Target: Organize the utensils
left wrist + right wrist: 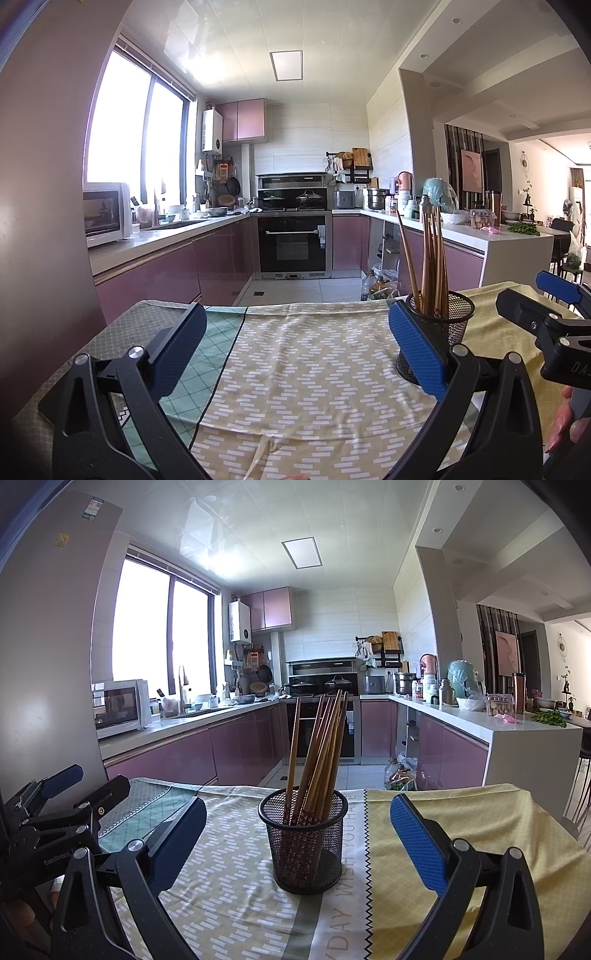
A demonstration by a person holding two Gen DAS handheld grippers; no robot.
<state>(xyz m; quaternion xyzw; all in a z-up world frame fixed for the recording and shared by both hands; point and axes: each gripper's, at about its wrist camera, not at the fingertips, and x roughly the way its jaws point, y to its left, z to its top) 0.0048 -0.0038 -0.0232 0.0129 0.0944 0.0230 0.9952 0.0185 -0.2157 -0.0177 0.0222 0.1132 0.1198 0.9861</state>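
A black mesh cup [303,843] stands upright on the patterned tablecloth [229,886] and holds several wooden chopsticks [321,753] that lean to the right. It also shows in the left wrist view [448,314], partly hidden behind my left gripper's right finger [417,350]. My right gripper [299,838] is open and empty, its fingers on either side of the cup and a little nearer than it. My left gripper [295,347] is open and empty above bare cloth, left of the cup. The right gripper [532,299] appears at the right edge of the left wrist view.
The table is covered by overlapping cloths: green [207,354], beige patterned [314,369] and yellow [461,830]. Beyond the table's far edge lies a kitchen with pink cabinets [166,273], an oven [291,243] and a white counter [517,734]. A fridge wall [40,184] stands at left.
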